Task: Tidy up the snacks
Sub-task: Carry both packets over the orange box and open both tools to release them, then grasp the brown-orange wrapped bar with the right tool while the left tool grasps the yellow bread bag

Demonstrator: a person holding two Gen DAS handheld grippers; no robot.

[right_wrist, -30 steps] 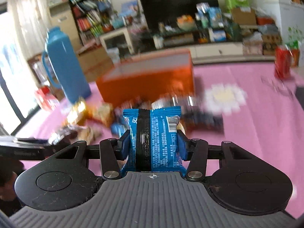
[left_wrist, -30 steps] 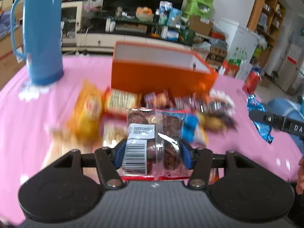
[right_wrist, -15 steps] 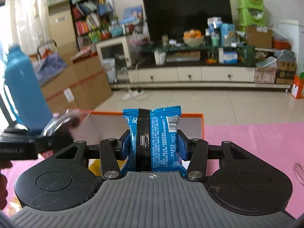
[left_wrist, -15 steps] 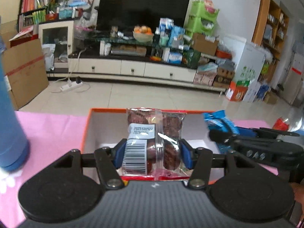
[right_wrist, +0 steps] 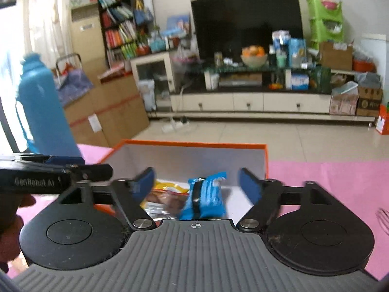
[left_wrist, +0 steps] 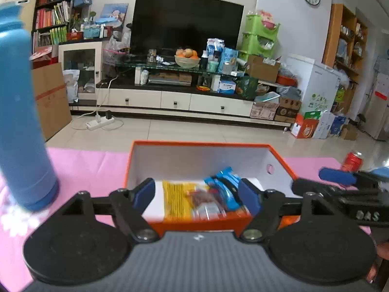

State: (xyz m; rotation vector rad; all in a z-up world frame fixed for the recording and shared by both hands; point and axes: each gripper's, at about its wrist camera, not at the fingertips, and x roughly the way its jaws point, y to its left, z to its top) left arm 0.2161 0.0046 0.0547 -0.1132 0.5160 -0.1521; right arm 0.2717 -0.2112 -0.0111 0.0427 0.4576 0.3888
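Observation:
An orange box [left_wrist: 283, 164] with white inner walls stands on the pink table; the right wrist view shows the same orange box [right_wrist: 194, 143]. My left gripper [left_wrist: 198, 192] hovers over it, jaws opening, touching nothing. Below it, a clear pack of chocolate cookies [left_wrist: 206, 204] lies blurred beside a yellow packet [left_wrist: 176, 200] and a blue wrapper [left_wrist: 225, 188]. My right gripper [right_wrist: 197, 186] is also opening above the box. The blue snack pack [right_wrist: 206, 196] sits loose between its pads, tilted and clear of both. The cookie pack [right_wrist: 165, 200] lies in the box.
A tall blue thermos [left_wrist: 22, 121] stands on the table left of the box. A red can [left_wrist: 352, 161] sits at the far right edge. Beyond the table lie tiled floor, a TV cabinet and cardboard boxes. The right gripper [left_wrist: 340, 189] reaches in beside the box.
Both grippers moved from the snack pile to above the orange box and opened. The cookie pack and the blue pack left the pads and dropped into the box.

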